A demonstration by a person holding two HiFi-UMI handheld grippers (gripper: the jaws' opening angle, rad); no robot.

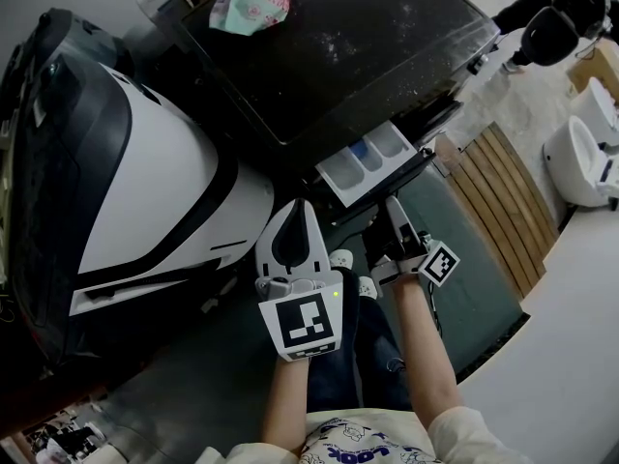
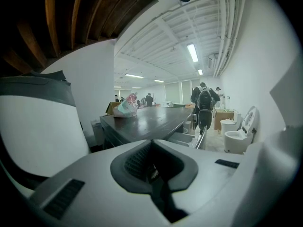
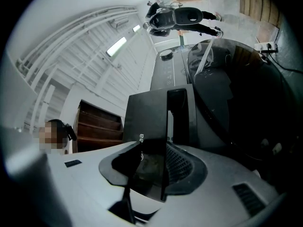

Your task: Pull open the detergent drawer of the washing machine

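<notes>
Hiding its front edge, right tongs (image 3: 149, 148) clamp the detergent drawer (image 1: 372, 159).

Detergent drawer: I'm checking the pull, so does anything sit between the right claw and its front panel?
Nothing visible does. The right claw is closed on the black front panel of the detergent drawer, which stands pulled out. The left claw sits beside it, shut and empty.

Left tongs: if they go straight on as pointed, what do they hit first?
The left tongs would likely meet the washing machine front first, left of the open detergent drawer; depth is unclear.
</notes>
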